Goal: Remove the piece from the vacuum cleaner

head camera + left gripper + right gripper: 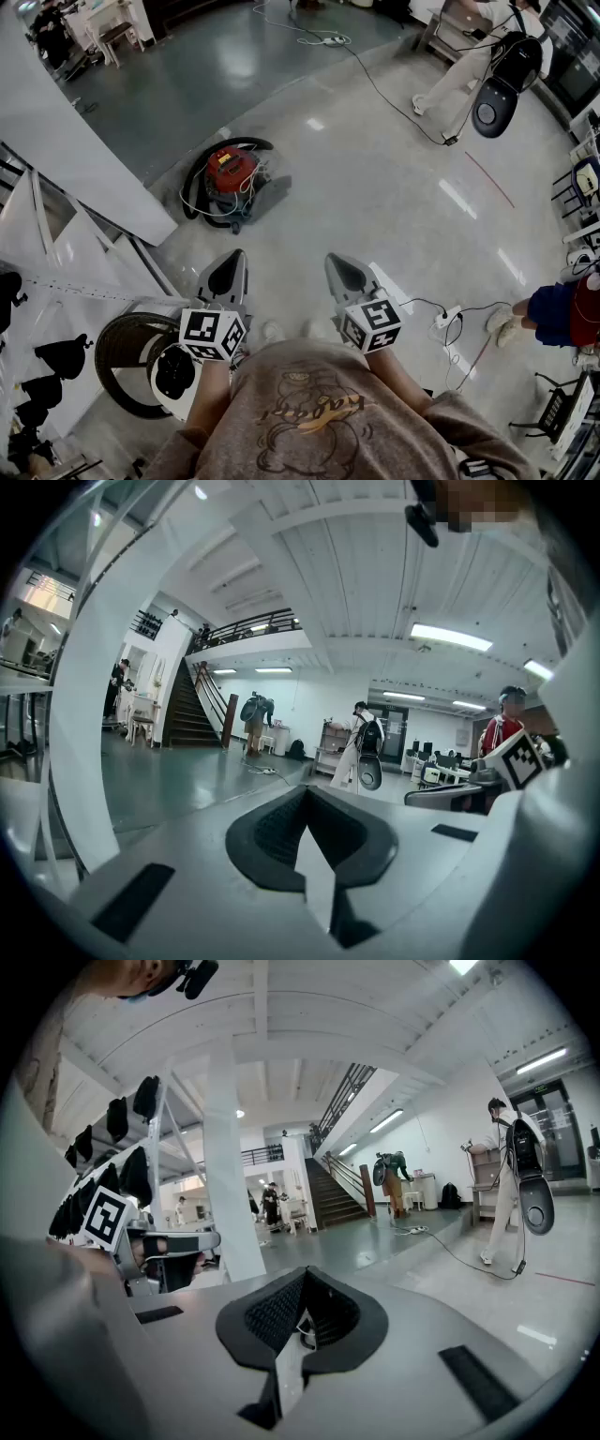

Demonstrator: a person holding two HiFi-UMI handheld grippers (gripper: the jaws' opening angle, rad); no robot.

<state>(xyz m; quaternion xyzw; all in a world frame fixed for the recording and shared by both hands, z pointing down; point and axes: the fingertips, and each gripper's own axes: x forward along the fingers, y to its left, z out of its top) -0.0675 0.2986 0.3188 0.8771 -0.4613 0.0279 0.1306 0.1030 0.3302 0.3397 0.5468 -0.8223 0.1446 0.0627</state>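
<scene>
A red and black canister vacuum cleaner (230, 178) stands on the glossy floor, its black hose (202, 167) curled around it. It lies well ahead of both grippers. My left gripper (225, 274) is held level at waist height, shut and empty. To its right my right gripper (346, 275) is likewise shut, with nothing between its jaws. In the left gripper view (309, 832) and the right gripper view (302, 1321) the black pads meet, and the vacuum cleaner is hidden behind the jaws.
A white pillar (75, 141) and a white rack (56, 253) stand to my left, with a dark round basket (131, 361) by my feet. A power strip with cable (445, 323) lies right. A person with a backpack vacuum (497, 66) stands far right; another person (558, 314) at the right edge.
</scene>
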